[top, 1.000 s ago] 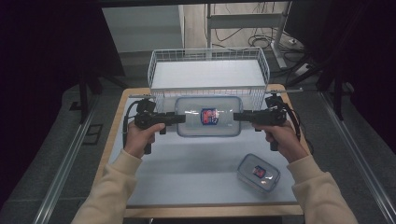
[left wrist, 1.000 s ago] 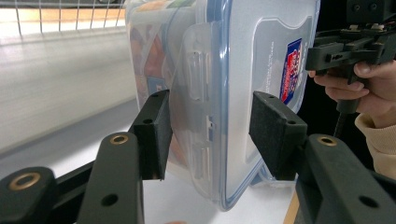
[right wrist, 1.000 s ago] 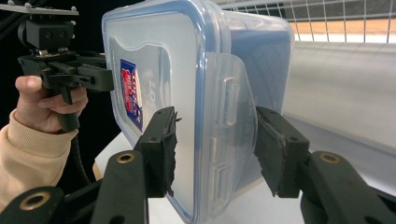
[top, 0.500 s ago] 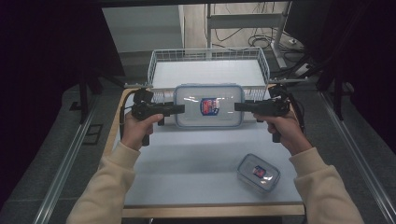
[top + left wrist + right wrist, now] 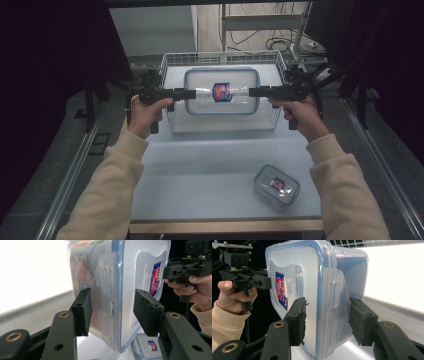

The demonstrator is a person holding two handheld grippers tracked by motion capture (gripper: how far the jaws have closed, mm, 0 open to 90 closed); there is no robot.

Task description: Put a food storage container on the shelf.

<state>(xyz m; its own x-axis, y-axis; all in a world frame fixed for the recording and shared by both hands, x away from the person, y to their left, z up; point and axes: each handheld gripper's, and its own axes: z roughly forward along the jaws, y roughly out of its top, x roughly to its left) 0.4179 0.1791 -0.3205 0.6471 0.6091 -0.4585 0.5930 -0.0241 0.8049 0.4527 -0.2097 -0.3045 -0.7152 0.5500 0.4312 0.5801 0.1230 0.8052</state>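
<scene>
- A large clear food container (image 5: 221, 91) with a blue-rimmed lid and a red-and-blue label is held in the air, above the wire basket (image 5: 223, 123) at the far end of the surface (image 5: 200, 170).
- In the high view the container's lid is seen facing upward, and its long sides run left to right between the two hands.
- The left tool (image 5: 186, 93) is clamped on the container's left short end; in the left gripper view one pad (image 5: 82, 311) is pressed against the body side and the other against the lid side, with the side latch between them.
- The right tool (image 5: 256, 92) is clamped on the opposite short end in the same manner, the latch flap being framed by its jaws in the right gripper view (image 5: 325, 321).
- Each tool is seen gripped by a hand in a cream sleeve.
- A smaller container (image 5: 276, 186) of the same kind is left on the surface near its front right corner, well apart from the basket.
</scene>
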